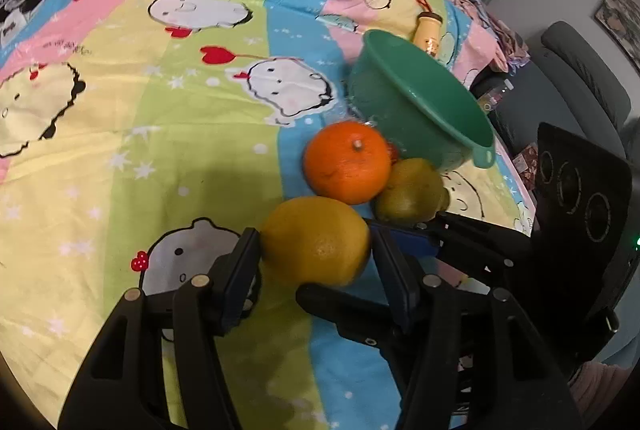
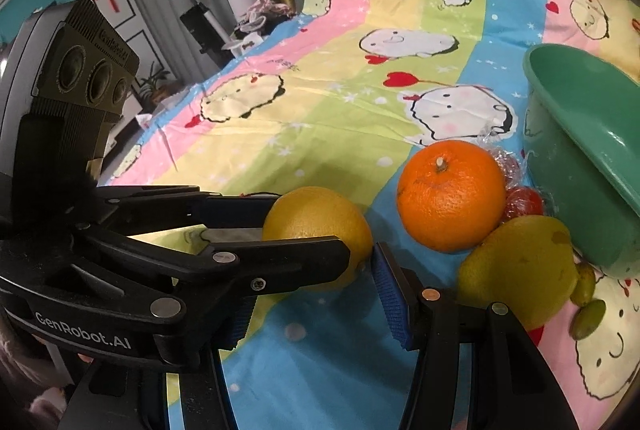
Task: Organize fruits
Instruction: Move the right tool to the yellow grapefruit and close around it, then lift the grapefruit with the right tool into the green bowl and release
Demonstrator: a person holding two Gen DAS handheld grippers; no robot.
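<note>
A yellow lemon (image 1: pixel 316 240) lies on the striped cartoon sheet between the fingers of my left gripper (image 1: pixel 316 250), whose pads touch both its sides. It also shows in the right wrist view (image 2: pixel 316 222), held by the left gripper. Behind it are an orange (image 1: pixel 347 161), a yellow-green citrus (image 1: pixel 410 191) and a green bowl (image 1: pixel 420 101) tipped on its side. My right gripper (image 2: pixel 312 294) is open and empty just in front of the lemon, with its right finger near the yellow-green citrus (image 2: pixel 520 266).
A wrapped red fruit (image 2: pixel 522 199) lies between the orange (image 2: pixel 450 195) and the bowl (image 2: pixel 584 149). Two small green fruits (image 2: pixel 586 310) lie to the right. A small yellow bottle (image 1: pixel 428 29) lies beyond the bowl. The bed edge runs along the right in the left wrist view.
</note>
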